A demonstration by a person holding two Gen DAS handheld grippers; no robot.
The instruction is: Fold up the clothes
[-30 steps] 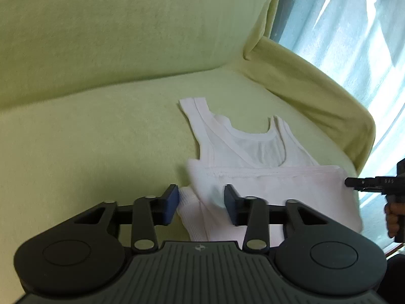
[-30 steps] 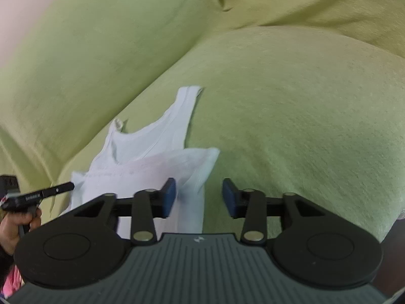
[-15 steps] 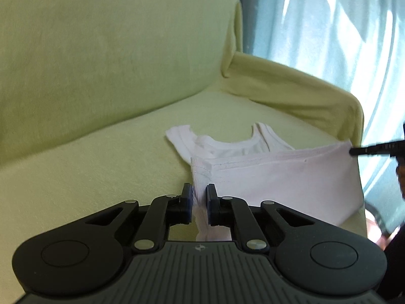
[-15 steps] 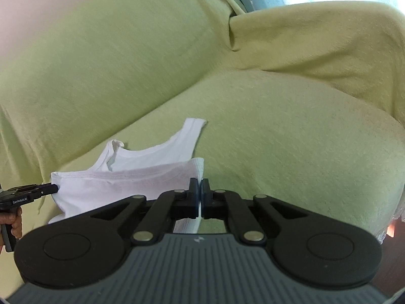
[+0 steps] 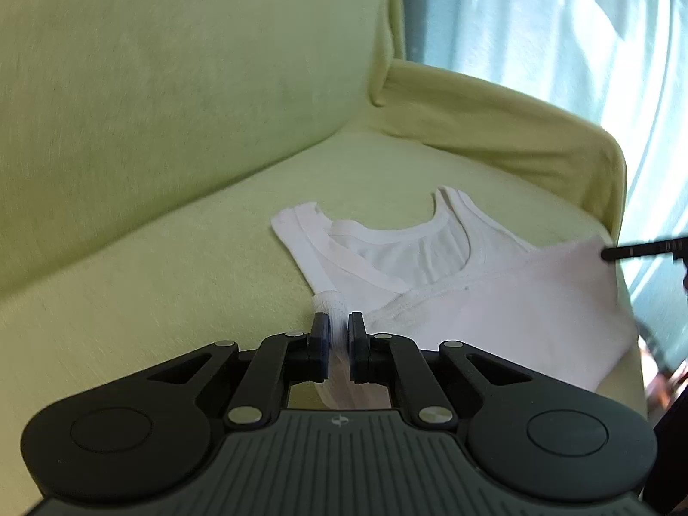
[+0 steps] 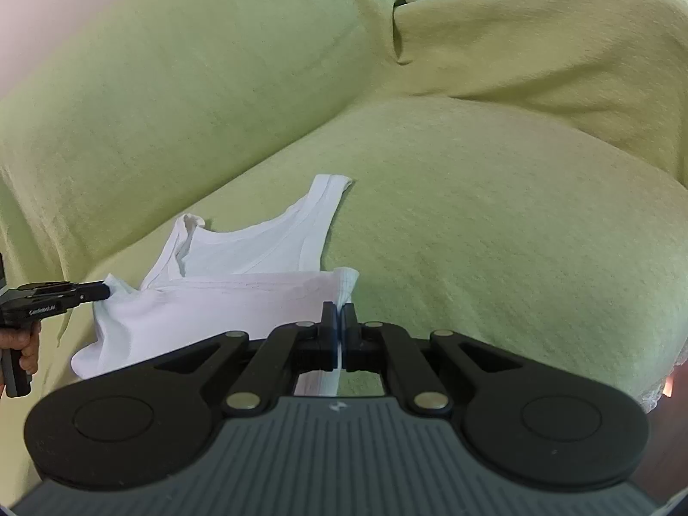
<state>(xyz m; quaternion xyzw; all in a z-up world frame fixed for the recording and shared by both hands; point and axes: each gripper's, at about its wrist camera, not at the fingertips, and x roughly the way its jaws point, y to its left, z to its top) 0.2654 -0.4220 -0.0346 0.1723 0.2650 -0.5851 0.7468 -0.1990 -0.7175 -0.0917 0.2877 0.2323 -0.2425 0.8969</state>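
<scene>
Where fingers (image 5: 320,335) pinch, tank top (image 5: 494,305) corners vanish.

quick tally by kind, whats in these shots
white tank top: 1
grippers: 2, the left gripper and the right gripper, each shut on a corner of the tank top's hem
green covered sofa: 1
blue curtain: 1
total: 5

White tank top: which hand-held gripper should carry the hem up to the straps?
Neither alone. The left hand-held gripper and right hand-held gripper each pinch one hem corner of the white tank top, so both should probably move together.
</scene>
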